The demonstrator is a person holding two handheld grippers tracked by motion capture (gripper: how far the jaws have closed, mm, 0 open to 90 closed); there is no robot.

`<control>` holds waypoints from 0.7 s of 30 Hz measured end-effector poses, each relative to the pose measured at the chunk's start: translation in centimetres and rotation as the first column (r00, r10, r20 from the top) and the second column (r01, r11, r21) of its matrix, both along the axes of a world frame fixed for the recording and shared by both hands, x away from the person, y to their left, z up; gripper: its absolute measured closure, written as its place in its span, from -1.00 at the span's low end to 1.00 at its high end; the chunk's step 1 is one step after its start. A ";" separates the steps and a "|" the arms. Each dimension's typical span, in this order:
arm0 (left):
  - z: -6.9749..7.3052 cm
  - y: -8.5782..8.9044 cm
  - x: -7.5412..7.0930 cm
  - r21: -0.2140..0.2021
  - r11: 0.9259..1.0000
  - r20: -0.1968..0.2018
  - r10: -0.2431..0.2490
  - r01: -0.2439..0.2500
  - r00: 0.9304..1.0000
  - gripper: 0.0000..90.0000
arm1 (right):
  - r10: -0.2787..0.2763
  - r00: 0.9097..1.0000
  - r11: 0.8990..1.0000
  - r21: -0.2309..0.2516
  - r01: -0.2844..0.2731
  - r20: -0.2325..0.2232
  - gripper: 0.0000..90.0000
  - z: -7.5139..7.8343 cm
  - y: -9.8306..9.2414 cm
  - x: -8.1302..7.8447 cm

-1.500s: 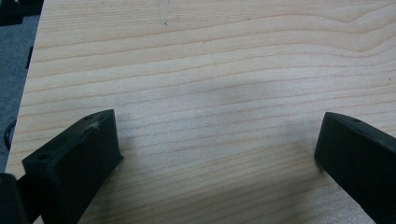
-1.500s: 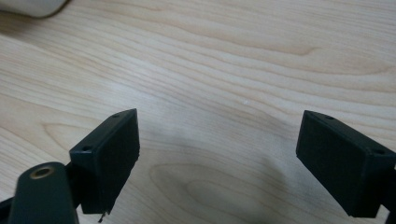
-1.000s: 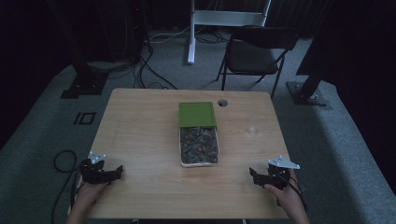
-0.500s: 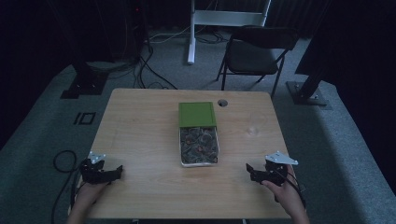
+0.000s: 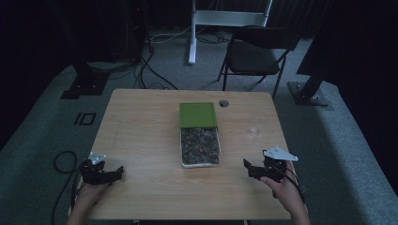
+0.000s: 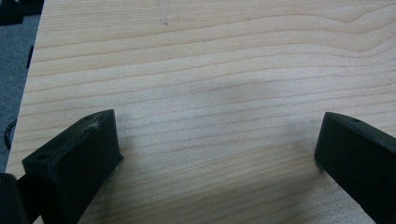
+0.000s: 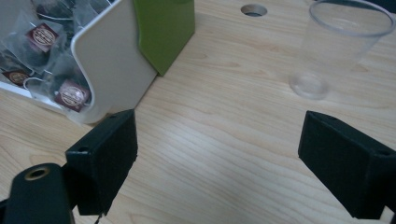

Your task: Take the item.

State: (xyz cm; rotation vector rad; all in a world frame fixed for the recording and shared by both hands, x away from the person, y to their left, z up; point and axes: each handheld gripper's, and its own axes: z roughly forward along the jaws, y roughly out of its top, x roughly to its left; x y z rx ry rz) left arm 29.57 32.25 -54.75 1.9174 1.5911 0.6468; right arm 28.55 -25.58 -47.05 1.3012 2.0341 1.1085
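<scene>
A white tray (image 5: 184, 161) holding several tea bags (image 5: 201, 145) sits mid-table, and a green box (image 5: 198, 114) lies against its far end. To their right stands a clear plastic cup (image 5: 255, 131). My left gripper (image 5: 114, 173) rests open at the table's near left corner, and in its own view the left gripper (image 6: 219, 144) has bare wood between the jaws. My right gripper (image 5: 250, 168) is open at the near right. In the right gripper view the right gripper (image 7: 217, 154) faces the tray (image 7: 112, 60), the green box (image 7: 163, 28) and the cup (image 7: 343, 42), touching none of them.
A round cable hole (image 5: 223, 103) pierces the table's (image 5: 141, 122) far edge, also seen as the hole (image 7: 253, 9) past the green box. A folding chair (image 5: 256, 51) and stand bases sit on the carpet beyond the table. Cables trail at the left (image 5: 61, 161).
My right gripper has shifted slightly left, toward the tray. The left gripper has not moved.
</scene>
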 end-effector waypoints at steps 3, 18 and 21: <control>0.0 0.0 0.0 0.000 1.000 0.000 0.001 -0.001 1.000 -0.99 | 0.009 1.000 1.000 -0.005 -0.009 0.004 -0.73 0.2 0.3 0.2; 0.0 0.0 0.0 -0.001 1.000 0.001 0.000 0.000 1.000 -0.99 | 0.088 0.995 0.996 0.028 -0.090 0.048 -0.73 2.5 2.9 0.3; 0.0 0.0 0.0 0.000 1.000 0.000 0.000 0.000 1.000 -0.99 | 0.100 0.994 0.994 0.033 -0.102 0.052 -0.73 2.6 3.4 0.4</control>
